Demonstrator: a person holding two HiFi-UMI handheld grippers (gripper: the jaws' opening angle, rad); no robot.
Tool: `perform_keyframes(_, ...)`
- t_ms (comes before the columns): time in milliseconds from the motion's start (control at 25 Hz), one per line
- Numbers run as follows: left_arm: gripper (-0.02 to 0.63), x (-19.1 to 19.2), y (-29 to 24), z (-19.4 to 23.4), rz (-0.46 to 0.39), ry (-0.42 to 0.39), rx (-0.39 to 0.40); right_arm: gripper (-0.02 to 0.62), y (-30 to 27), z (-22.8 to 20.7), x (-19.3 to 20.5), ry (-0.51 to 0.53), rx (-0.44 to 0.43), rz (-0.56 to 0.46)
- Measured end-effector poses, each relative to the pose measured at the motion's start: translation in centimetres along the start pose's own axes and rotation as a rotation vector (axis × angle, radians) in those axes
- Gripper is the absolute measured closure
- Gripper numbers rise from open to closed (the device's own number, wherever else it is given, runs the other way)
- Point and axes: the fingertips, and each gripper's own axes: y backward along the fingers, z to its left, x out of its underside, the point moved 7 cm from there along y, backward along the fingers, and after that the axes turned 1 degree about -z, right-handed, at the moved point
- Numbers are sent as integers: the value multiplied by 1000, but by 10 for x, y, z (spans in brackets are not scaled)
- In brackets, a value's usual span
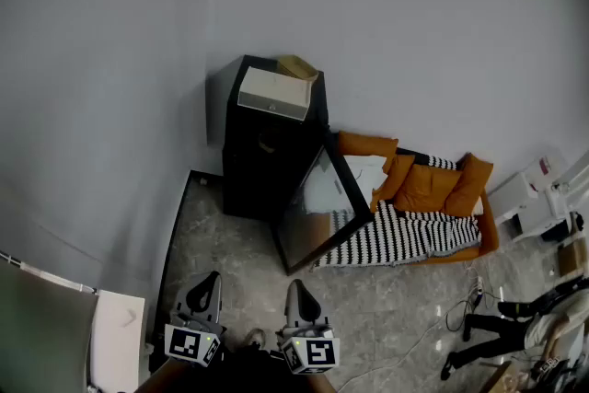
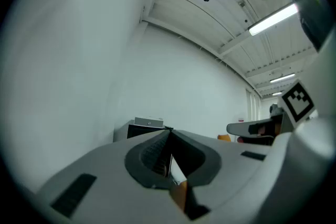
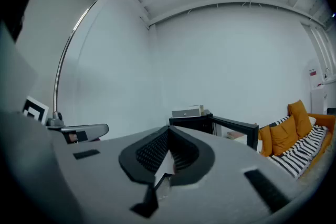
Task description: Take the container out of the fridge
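Two closed: left claw (image 1: 208, 281), right claw (image 1: 296, 288); one fridge (image 1: 262, 152) (door (image 1: 317, 209) open).

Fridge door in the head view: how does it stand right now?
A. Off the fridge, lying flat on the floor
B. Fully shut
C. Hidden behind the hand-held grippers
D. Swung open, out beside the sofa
D: the door of the black fridge stands swung out from the cabinet, in plain view next to the orange sofa.
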Motion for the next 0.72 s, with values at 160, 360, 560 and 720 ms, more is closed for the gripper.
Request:
perform_keyframes(160, 601, 0, 6, 3, 5, -1, -3, 597, 3, 6, 1, -9, 5, 5)
perform_keyframes(360, 601, 2, 10, 7, 6, 5, 1, 595, 3, 11, 1, -36, 25, 6)
perform_keyframes(560, 601, 3, 12, 18, 6, 11, 9, 595, -2, 15, 4, -10, 38, -2)
perform_keyframes(720, 601, 1, 10, 31, -5, 8, 17, 595, -11, 23, -4, 0, 60, -11)
